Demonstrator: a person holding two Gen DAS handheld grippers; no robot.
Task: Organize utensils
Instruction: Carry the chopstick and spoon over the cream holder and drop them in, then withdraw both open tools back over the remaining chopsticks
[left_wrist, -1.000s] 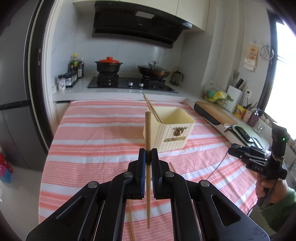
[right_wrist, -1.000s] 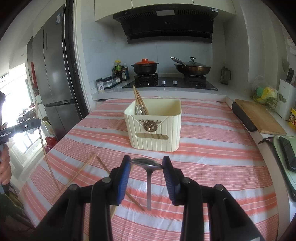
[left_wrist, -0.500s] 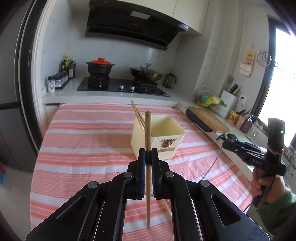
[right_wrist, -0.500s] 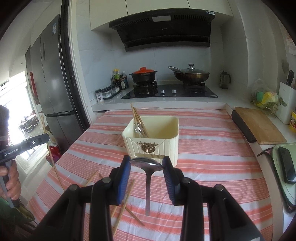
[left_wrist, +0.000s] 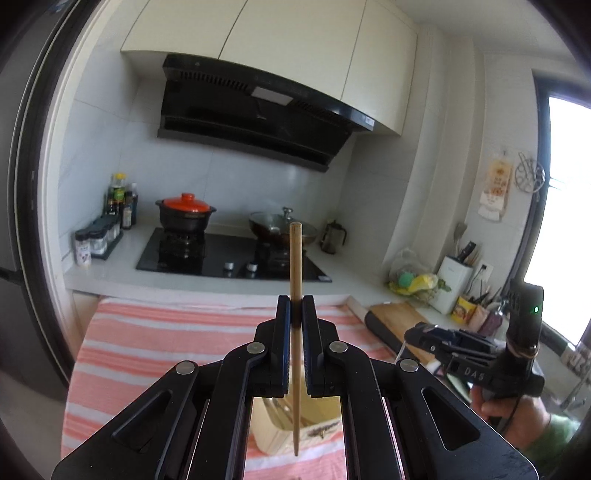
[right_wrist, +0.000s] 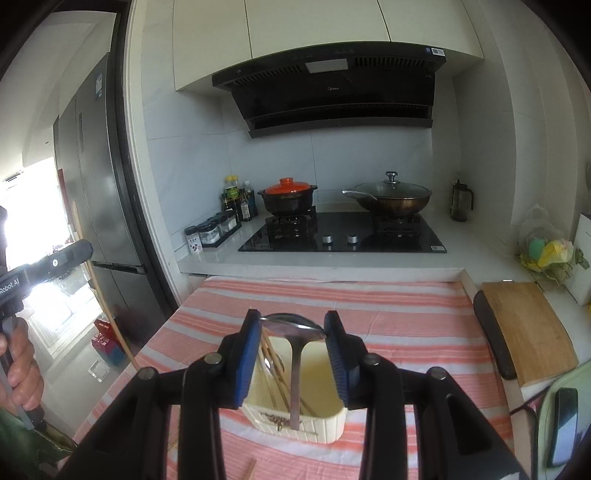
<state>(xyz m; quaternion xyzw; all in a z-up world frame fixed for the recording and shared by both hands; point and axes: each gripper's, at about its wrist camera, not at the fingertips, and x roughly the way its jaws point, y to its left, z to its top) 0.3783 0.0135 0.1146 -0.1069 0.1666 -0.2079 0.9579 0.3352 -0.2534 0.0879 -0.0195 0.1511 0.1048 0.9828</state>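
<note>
The left gripper (left_wrist: 295, 308) is clamped on a chopstick (left_wrist: 295, 266) that stands upright at frame centre, its lower tip low in the frame over the cream box (left_wrist: 295, 430). The right gripper (right_wrist: 291, 328) pinches a spoon (right_wrist: 292, 328) by the bowl edges, handle hanging down over the box (right_wrist: 317, 432) at lower centre, where other chopsticks (right_wrist: 275, 373) already lean on the left. A loose chopstick (right_wrist: 249, 472) lies on the striped cloth (right_wrist: 388, 310) at the bottom edge.

The spoon grip looks the weaker one: the rounded bowl could swivel or slip between the pads, so the spoon drops askew. How far the handle's tip sits inside the near wall is hard to judge; released there, it may catch the rim. Both tools crowding one opening could also knock together.
</note>
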